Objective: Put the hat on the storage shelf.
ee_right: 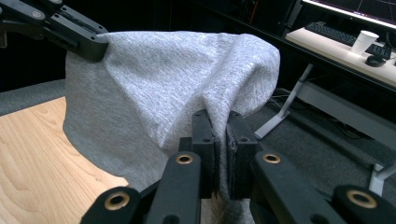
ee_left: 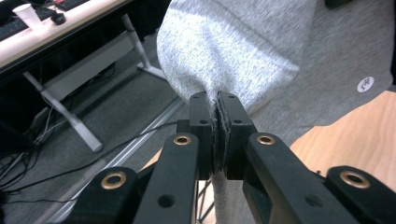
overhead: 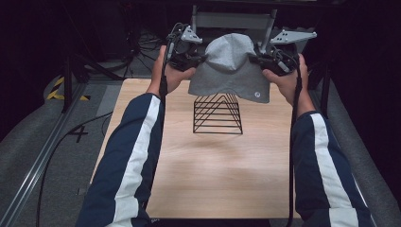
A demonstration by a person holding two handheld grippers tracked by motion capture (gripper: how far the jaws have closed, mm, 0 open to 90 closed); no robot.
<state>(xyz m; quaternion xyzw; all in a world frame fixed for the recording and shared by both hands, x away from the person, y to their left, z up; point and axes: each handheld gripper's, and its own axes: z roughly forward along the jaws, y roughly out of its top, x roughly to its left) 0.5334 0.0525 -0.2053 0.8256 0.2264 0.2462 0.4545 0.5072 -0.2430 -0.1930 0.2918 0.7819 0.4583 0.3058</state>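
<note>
**A:** Item 1, grey cloth hat (overhead: 230, 66). Where do I log it?

**B:** I have it held in the air above the far edge of the worktop (overhead: 213, 175), stretched between my 2 tools. It hangs over the black wire rack (overhead: 217, 114), which stands near the middle of the far half of the worktop. In the high view the hem overlaps the rack's peak; I cannot tell whether they touch.

**A:** Tool states?

**B:** Left tool (ee_left: 217, 100): jaws clamped tight on a pinch of the hat's left edge. Right tool (ee_right: 219, 121): jaws closed on a fold at the right edge. Both grips look firm.

**A:** Progress entry?

**B:** My judgement: the hat is picked up and spread, so the lift is done. Left to do: lower it onto the rack, settle it and release both tools. Roughly the middle of the job.

**A:** Condition of item 1?

**B:** Soft heather-grey knit, domed crown sagging into creases between the 2 grips, lower hem hanging loose. 1 small round white badge (overhead: 257, 94) near the hem at the right corner. No stains or tears that I can see.
</note>
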